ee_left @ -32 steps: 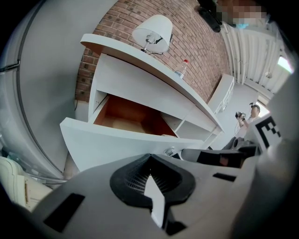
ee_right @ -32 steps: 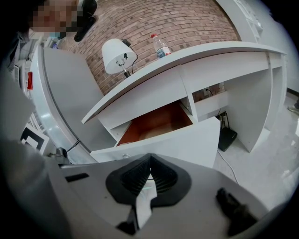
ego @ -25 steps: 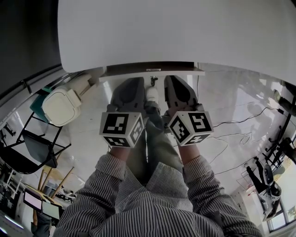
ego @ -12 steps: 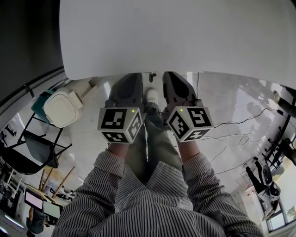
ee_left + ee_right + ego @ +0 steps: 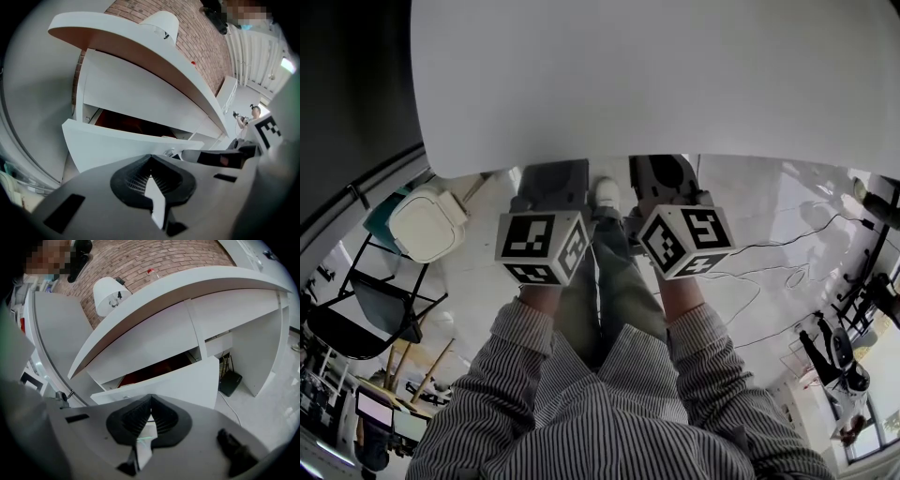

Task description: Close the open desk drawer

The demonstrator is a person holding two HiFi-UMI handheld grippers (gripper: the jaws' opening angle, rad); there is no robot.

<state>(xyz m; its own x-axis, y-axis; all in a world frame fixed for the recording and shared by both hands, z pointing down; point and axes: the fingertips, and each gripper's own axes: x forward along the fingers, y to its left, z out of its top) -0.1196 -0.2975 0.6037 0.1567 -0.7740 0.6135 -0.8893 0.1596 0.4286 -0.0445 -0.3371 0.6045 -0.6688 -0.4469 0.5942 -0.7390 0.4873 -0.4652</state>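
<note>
Red-brick wall (image 5: pixel 154 258) rose beyond a white curved desk (image 5: pixel 656 75) — its white flat-fronted drawer (image 5: pixel 117 145) stood ajar just ahead of the left gripper (image 5: pixel 150 158) and right gripper (image 5: pixel 151 398), both clenched, empty.

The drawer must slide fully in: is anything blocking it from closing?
Nothing visible does. The drawer stands slightly out under the desk top; nothing pokes over its front edge. The left gripper and right gripper, both shut, face its front.

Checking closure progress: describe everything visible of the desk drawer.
The drawer is a white, flat-fronted box, smooth like painted board, under the white desk top. It stands partly open: a dark reddish inside shows above its front. The left tongs and right tongs point at its front, tips together; contact can't be confirmed.
</note>
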